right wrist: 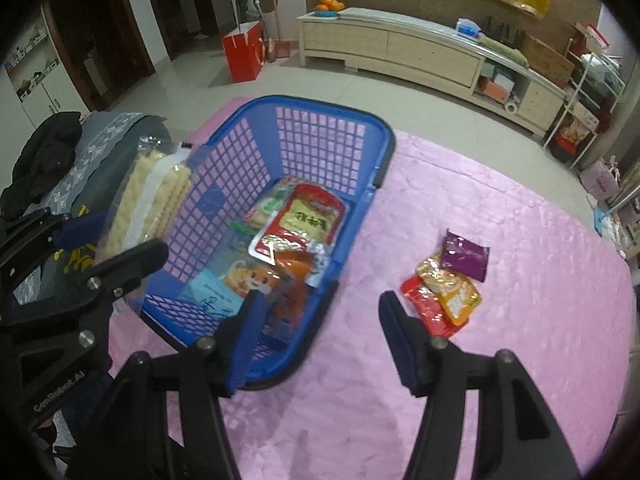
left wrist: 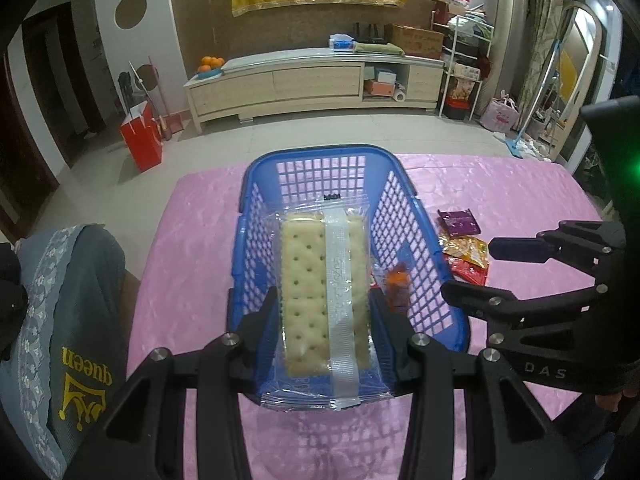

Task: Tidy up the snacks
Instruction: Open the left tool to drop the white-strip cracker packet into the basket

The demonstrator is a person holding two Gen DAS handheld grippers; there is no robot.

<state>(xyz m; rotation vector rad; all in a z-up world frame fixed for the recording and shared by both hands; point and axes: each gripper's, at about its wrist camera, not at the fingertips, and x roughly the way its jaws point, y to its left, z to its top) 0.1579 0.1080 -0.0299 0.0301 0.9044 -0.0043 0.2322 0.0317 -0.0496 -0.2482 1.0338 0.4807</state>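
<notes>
1. A basket stands on the table.
2. Several snack packs lie in the basket, among them a pouch near its middle.
3. Three packets lie together on the table, right of the basket and apart from it.
4. The left tool holds a cracker pack above the basket's left side.
5. The right tool hangs over the basket's near right rim, nothing between its pads.
6. A cabinet stands on the floor behind the table.

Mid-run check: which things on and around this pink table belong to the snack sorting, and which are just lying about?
Job:
- blue plastic lattice basket
- clear-wrapped cracker pack in the left gripper
- purple, yellow and red packets on the table
- right gripper, open

Lying about:
- red paper bag
- bowl of oranges
</notes>
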